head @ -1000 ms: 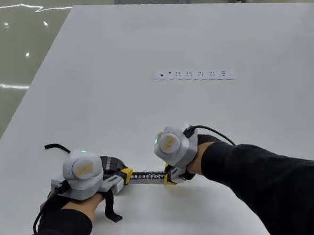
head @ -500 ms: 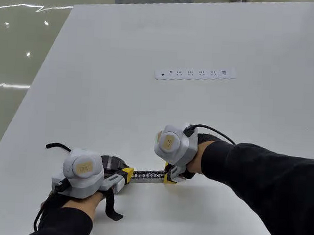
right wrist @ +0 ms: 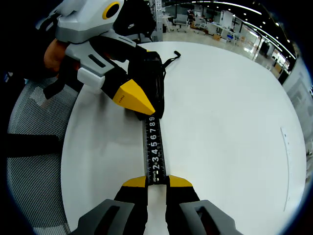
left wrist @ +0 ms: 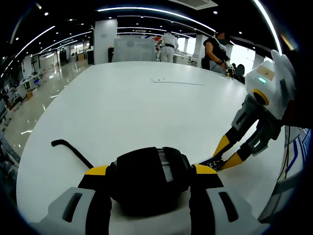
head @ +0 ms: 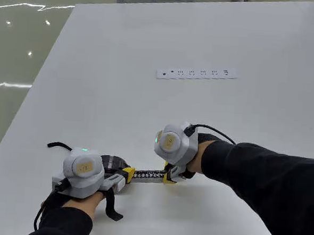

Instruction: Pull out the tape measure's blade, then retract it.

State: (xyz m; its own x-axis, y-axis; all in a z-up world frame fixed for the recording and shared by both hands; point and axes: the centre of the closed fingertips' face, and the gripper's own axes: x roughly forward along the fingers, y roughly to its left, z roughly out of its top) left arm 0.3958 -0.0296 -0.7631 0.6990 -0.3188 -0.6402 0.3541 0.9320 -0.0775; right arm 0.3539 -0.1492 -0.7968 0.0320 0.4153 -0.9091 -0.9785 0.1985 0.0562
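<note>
My left gripper (head: 122, 175) is shut on the black tape measure case (head: 114, 163), which lies on the white table (head: 147, 106) near its front edge. In the left gripper view the case (left wrist: 149, 178) sits between the yellow-tipped jaws. A short length of black blade (head: 149, 174) with white numbers runs from the case to my right gripper (head: 168, 178), which is shut on the blade's end. In the right gripper view the blade (right wrist: 154, 147) leads from my right gripper (right wrist: 157, 182) up to the case (right wrist: 146, 73).
A white power strip (head: 196, 73) lies flat farther back on the table. The case's black wrist strap (head: 59, 145) trails to the left. The table's left edge (head: 39, 83) drops to a glossy floor. People stand beyond the far end (left wrist: 168, 41).
</note>
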